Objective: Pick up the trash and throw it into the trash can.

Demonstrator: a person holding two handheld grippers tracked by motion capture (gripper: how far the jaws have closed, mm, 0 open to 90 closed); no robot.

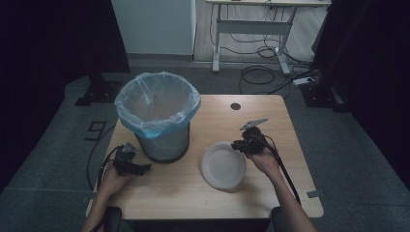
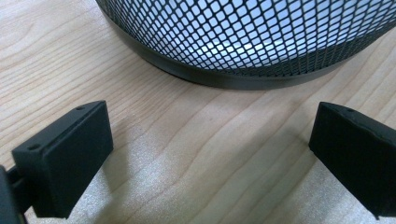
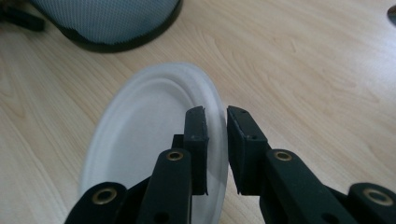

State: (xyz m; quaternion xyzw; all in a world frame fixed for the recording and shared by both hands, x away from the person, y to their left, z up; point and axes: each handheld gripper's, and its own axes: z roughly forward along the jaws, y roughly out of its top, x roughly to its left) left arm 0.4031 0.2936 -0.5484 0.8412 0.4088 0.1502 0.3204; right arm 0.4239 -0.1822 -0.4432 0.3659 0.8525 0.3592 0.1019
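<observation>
- Where the high view looks down on the wooden table (image 1: 270, 116), we see our right gripper (image 1: 240, 145) at the right edge of a white paper plate (image 1: 222, 166), and our left gripper (image 1: 144, 167) resting low near the table's left edge, just beside the foot of a mesh waste bin (image 1: 159, 116) lined with a pale blue bag (image 1: 126, 106).
- From that height we cannot judge how either pair of jaws stands, though the plate sits right of the bin, clear of it, in the front half of the table.
- Along the left gripper view, our two black pads (image 2: 70, 154) stand far apart with bare wood between them; they grasp nothing, and the bin's black base ring (image 2: 224, 77) curves just ahead of them.
- Along the right gripper view, the pads (image 3: 196, 140) are drawn close together on the plate's rim (image 3: 219, 135), which runs up through the narrow slot between them; we hold the plate by that edge.
- Beyond the plate in the same view, the bin's base (image 3: 121, 42) shows at the upper left, well apart from the plate.
</observation>
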